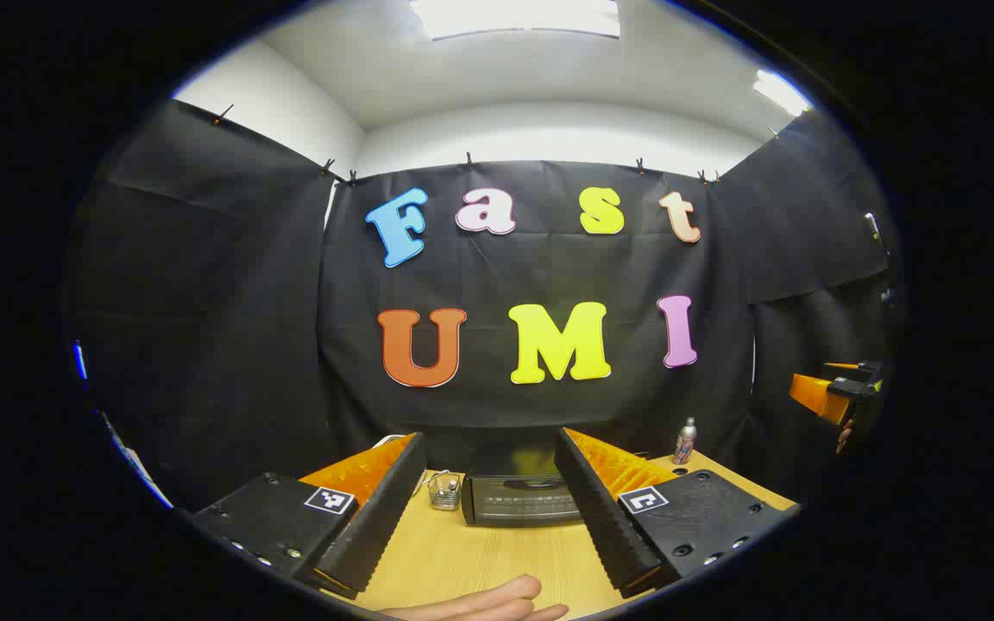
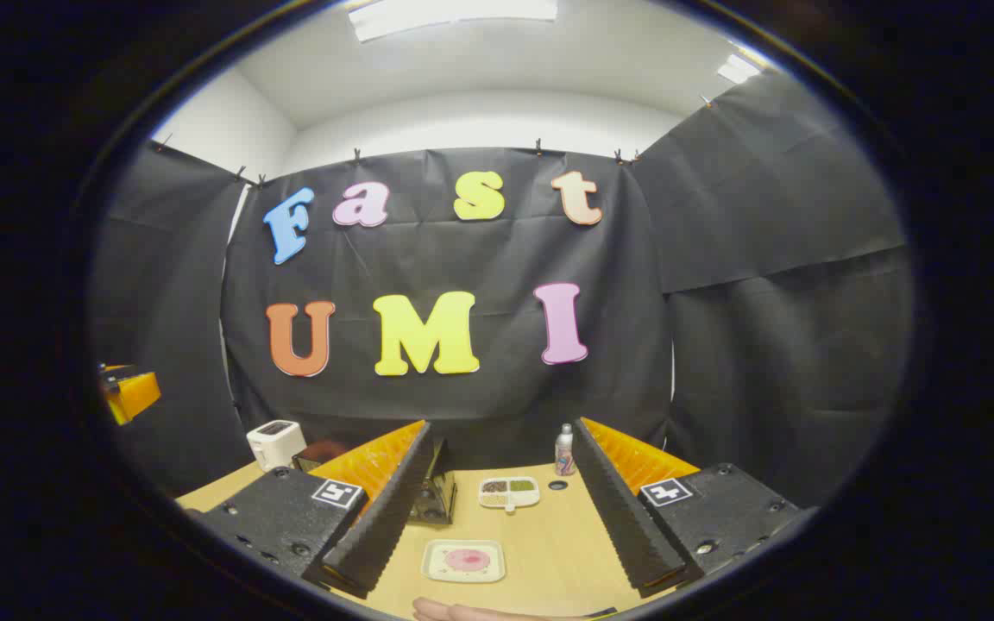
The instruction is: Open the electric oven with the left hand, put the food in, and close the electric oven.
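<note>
- Left gripper (image 1: pixel 490 500) hovers wide open, holding nothing; the closed oven (image 1: pixel 521 498) sits ahead between its fingers on the desk (image 1: pixel 462 561).
- Right gripper (image 2: pixel 501 509) gapes empty; the food plate (image 2: pixel 464 561), apparently meat, lies just ahead.

Both views look level across the light wooden table (image 1: pixel 462 552) toward the black cloth back wall (image 2: pixel 462 259), from its near edge. The left gripper view faces the closed black electric oven (image 1: pixel 519 500); the right gripper view sits farther right, sharing the small patterned bottle (image 2: pixel 564 450).
</note>
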Motion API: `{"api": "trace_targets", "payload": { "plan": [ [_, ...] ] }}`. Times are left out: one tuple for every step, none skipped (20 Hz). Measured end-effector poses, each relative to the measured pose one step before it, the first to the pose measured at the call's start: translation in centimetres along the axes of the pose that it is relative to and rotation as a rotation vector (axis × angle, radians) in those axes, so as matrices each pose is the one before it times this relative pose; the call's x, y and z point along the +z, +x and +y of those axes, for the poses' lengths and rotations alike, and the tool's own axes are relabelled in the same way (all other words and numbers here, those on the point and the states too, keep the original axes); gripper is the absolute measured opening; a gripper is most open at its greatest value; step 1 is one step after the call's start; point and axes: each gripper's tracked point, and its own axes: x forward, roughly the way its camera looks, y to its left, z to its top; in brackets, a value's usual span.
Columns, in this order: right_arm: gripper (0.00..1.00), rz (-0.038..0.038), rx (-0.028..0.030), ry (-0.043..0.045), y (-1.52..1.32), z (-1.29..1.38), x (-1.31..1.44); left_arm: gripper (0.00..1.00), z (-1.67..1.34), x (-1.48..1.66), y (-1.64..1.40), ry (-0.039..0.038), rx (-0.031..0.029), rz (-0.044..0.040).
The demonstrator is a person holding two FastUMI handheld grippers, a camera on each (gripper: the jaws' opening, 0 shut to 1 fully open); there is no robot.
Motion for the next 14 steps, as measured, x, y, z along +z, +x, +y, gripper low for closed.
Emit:
{"api": "trace_targets", "payload": {
  "plan": [
    [0.99, -0.00285, -0.00435, 0.00078, -0.083, -0.231, 0.122, 0.95, 0.120, -0.085, -0.114, 0.00524, 0.00349, 0.00075],
    [0.99, -0.00496, 0.00008, 0.00104, -0.109, -0.118, 0.156, 0.95, 0.095, -0.087, -0.010, 0.00171, 0.00340, 0.00107],
    [0.99, -0.00447, 0.00051, 0.00041, -0.058, -0.028, 0.280, 0.95, -0.171, -0.109, 0.088, 0.00290, -0.00198, 0.00452],
    [0.99, -0.00205, 0.00128, 0.00022, -0.172, -0.104, 0.073, 0.95, -0.257, -0.200, 0.007, 0.00391, -0.00575, 0.00438],
    [0.99, -0.00147, 0.00413, 0.00288, -0.115, -0.108, 0.050, 0.95, -0.335, -0.192, 0.069, 0.00583, -0.00545, 0.00457],
    [0.99, -0.00125, 0.00335, 0.00315, -0.087, -0.073, 0.091, 0.95, -0.195, -0.205, 0.033, 0.00596, -0.00358, 0.00334],
    [0.99, -0.00073, 0.00248, 0.00191, -0.039, -0.028, 0.101, 0.95, -0.238, -0.123, 0.071, 0.00466, -0.00354, 0.00223],
    [0.99, -0.00071, 0.00150, -0.00205, -0.015, -0.144, -0.008, 0.95, -0.337, -0.193, 0.019, 0.00320, -0.00855, 0.00489],
    [0.99, -0.00737, -0.00314, -0.00611, -0.019, -0.246, 0.176, 0.95, -0.418, -0.209, 0.070, 0.00240, -0.01061, 0.00575],
    [0.99, -0.00694, -0.00826, -0.00643, -0.034, -0.416, 0.204, 0.96, -0.136, -0.062, 0.036, 0.00261, -0.00491, 0.00139],
    [0.99, -0.00750, -0.00985, -0.00449, 0.051, -0.325, 0.104, 0.96, -0.089, 0.145, 0.161, -0.00144, -0.00185, -0.00332],
    [0.99, -0.00390, -0.00389, -0.00276, 0.021, -0.140, 0.043, 0.96, 0.012, 0.075, 0.131, -0.00640, -0.00270, -0.00080],
    [0.99, -0.00163, 0.00274, -0.00338, -0.089, 0.007, -0.015, 0.96, -0.153, 0.021, 0.094, -0.00490, -0.00311, -0.00106],
    [0.99, -0.00137, 0.00630, 0.00016, 0.042, -0.008, -0.001, 0.96, -0.142, -0.061, -0.058, -0.00452, 0.00011, -0.00692]
  ]
}}
